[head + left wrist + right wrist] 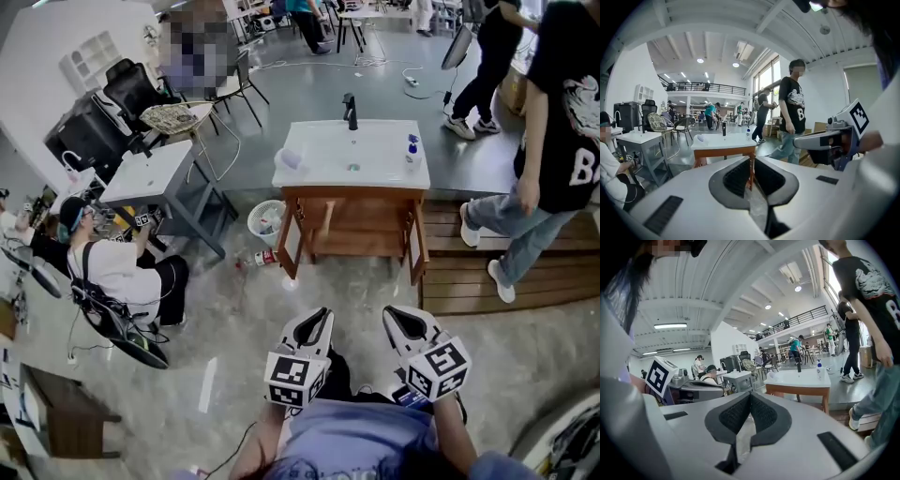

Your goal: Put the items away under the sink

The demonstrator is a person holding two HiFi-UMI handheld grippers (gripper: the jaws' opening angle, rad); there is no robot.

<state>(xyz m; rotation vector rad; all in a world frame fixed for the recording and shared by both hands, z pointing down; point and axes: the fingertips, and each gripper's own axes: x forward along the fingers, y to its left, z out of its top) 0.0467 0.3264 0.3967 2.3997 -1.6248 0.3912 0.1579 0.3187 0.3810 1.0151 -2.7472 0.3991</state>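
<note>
Both tools are clenched on nothing: the left tool [319,319] and right tool [398,317] hang side by side at lower centre. They point up-frame at the sink [352,155], well apart from it. A bottle [261,258] lies on the floor [356,300] up and left of the left tool, which is the nearer one. Its long axis runs across the frame, just beside the open cabinet [352,246]. A soap bottle [412,150] stands upright at the sink's right edge, on the right tool's side. The cabinet looks bare inside. A white bin [259,232] to its left holds something too small to identify.
</note>
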